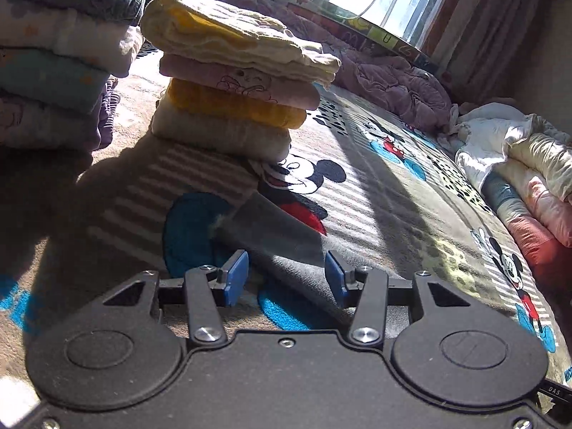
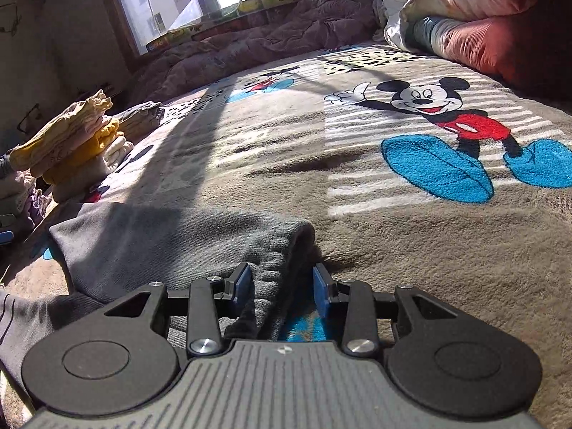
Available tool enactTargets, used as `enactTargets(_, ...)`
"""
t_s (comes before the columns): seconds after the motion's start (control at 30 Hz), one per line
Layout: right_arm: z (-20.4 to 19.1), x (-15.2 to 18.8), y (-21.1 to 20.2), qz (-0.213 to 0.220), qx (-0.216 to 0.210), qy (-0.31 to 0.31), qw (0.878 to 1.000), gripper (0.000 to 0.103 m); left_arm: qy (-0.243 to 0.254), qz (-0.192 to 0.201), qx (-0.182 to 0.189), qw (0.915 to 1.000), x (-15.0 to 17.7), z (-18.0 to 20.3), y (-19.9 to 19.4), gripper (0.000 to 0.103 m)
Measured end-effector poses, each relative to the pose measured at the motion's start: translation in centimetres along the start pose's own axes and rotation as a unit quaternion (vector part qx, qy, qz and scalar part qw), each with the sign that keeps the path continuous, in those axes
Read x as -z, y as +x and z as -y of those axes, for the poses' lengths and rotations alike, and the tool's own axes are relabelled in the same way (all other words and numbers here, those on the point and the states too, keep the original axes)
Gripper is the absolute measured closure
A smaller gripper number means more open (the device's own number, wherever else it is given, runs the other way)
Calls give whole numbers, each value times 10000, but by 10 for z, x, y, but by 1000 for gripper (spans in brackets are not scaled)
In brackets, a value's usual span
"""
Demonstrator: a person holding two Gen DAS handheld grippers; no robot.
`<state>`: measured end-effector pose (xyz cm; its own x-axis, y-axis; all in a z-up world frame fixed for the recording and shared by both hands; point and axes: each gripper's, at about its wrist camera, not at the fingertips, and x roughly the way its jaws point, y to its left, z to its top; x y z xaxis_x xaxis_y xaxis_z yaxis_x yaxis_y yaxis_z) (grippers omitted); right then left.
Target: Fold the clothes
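A grey garment (image 2: 171,246) lies flat on the Mickey Mouse blanket (image 2: 321,164). Its ribbed waistband (image 2: 275,261) runs between the blue pads (image 2: 240,284) of my right gripper (image 2: 282,287). The left pad touches the cloth, while a gap with blue blanket shows at the right pad. In the left wrist view a blurred end of the grey garment (image 1: 275,243) crosses slantwise between the pads (image 1: 236,276) of my left gripper (image 1: 286,277). These jaws stand wide and do not pinch it.
A stack of folded yellow, pink and cream clothes (image 1: 236,82) stands ahead of the left gripper, with a second pile (image 1: 60,60) at far left. Unfolded laundry (image 1: 514,164) is heaped at the right, a purple quilt (image 1: 389,75) under the window.
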<state>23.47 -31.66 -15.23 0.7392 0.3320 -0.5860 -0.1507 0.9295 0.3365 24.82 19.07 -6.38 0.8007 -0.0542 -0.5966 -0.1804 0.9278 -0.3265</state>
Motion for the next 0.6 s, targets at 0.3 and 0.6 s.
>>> enactTargets(0.3, 10, -10, 12, 46, -97, 87, 9999, 67, 2310, -580, -267, 9708, 22, 54, 76, 67)
enactTargets(0.6, 14, -9, 17, 201, -215, 120, 9995, 65, 2200, -280, 200, 9749, 15, 80, 66, 65)
